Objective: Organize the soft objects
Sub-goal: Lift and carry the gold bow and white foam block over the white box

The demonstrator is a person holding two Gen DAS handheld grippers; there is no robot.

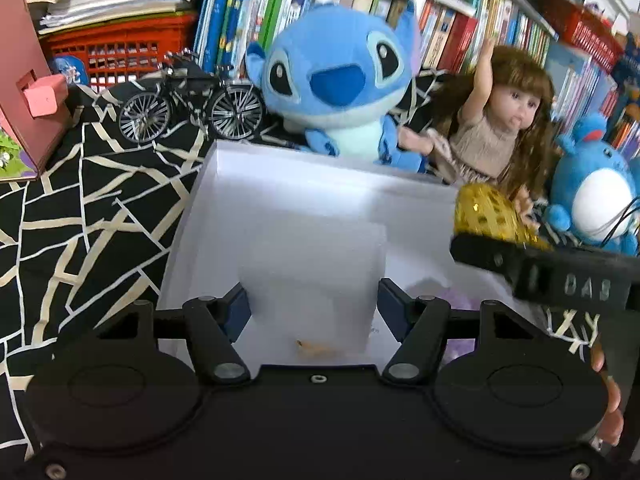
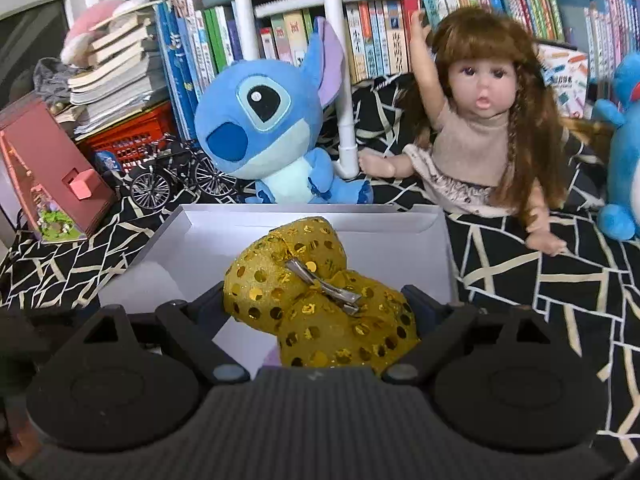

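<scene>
An open white box lies on the black-and-cream patterned cloth. Over its near end my left gripper is shut on a pale, translucent soft block, with both blue pads against its sides. A gold sequined bow with a metal clip sits between the fingers of my right gripper, which is shut on it above the box. In the left wrist view the bow shows at the box's right edge, above a black right finger. Something purple lies in the box.
Behind the box sit a blue plush, a long-haired doll and a second blue plush. A model bicycle and a pink model house stand to the left, before a red crate and bookshelves.
</scene>
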